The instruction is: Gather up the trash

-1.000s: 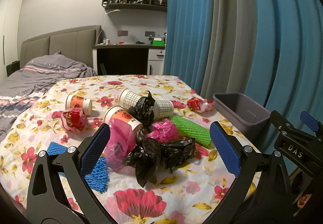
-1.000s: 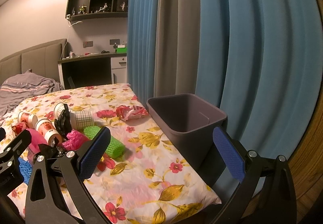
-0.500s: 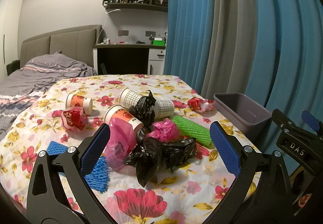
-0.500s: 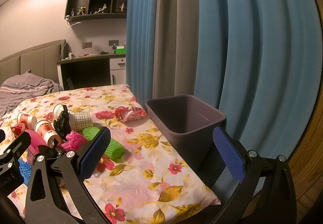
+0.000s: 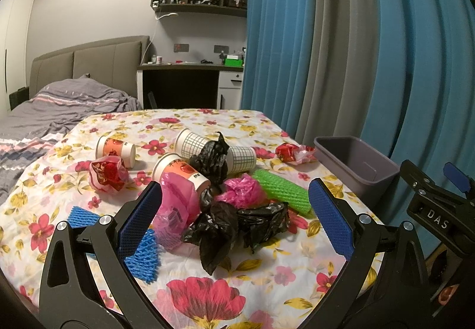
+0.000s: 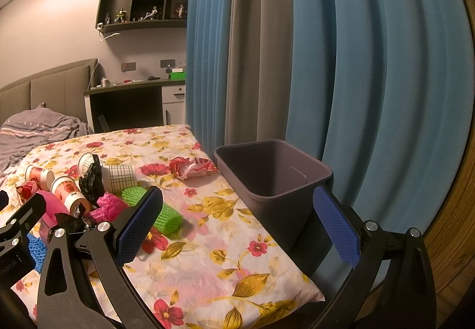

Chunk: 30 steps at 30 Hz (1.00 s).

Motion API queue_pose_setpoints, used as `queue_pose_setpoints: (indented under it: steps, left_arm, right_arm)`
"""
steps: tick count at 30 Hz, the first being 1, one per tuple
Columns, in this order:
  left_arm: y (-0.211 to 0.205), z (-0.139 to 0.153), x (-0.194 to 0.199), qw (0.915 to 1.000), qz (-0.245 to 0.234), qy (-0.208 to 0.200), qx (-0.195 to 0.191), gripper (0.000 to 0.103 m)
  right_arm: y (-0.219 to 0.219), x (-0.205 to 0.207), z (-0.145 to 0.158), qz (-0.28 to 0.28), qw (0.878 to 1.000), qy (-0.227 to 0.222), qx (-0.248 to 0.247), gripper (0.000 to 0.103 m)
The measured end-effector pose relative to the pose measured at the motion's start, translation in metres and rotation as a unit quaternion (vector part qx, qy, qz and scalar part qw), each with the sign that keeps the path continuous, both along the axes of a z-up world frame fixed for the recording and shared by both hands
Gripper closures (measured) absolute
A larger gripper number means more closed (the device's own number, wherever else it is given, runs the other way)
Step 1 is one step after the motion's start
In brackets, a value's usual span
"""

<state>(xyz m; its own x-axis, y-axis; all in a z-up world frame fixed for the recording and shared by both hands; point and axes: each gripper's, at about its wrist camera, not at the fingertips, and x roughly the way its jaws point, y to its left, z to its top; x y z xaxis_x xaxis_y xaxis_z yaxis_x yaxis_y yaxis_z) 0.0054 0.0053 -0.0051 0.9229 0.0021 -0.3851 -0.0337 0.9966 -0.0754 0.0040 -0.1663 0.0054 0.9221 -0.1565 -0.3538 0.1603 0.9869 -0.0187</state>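
The desk (image 5: 190,284), w/ its floral cloth, carries everything, and next to nothing has changed over the last sec: same litter, same spots, both tools hovering short of it. That means collecting hasn't begun, I'd say; all trash is out on the cloth.

The grey bin (image 6: 276,177) sits at the desk's right edge by the blue curtain, and looks empty from the right wrist view.

The left hand-held gripper (image 5: 234,219) hangs over the near side of the pile, jaws wide apart, nothing between the pads. The right hand-held gripper (image 6: 237,225) is likewise spread open and empty, pointed toward the bin and the bare cloth in front of it.

The trash, biggest first:
- crumpled black bag (image 5: 234,228), nearest the left tool, probably the first pick
- green foam net (image 5: 282,192), just right of the pile
- pink bag (image 5: 178,204) and pink wad (image 5: 242,191), touching the black bag
- grid-print cups (image 5: 193,143), lying down, w/ another black bag (image 5: 212,161) across them
- orange-print cups (image 5: 118,148), on their sides, further left
- blue foam net (image 5: 142,254), partly hidden behind the left pad
- red wrapper (image 5: 107,174) at left, and red-white wrapper (image 5: 292,152) near the bin
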Motion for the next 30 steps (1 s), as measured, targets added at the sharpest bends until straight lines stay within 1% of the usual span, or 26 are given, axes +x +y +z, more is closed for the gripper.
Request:
queue_pose_setpoints:
  steps: [30]
  left_arm:
    - [0.0000, -0.0013, 0.0015, 1.0000, -0.001, 0.002, -0.005, 0.006]
  right_arm:
    - [-0.0001, -0.0002, 0.0000, 0.001, 1.000, -0.003, 0.001, 0.005]
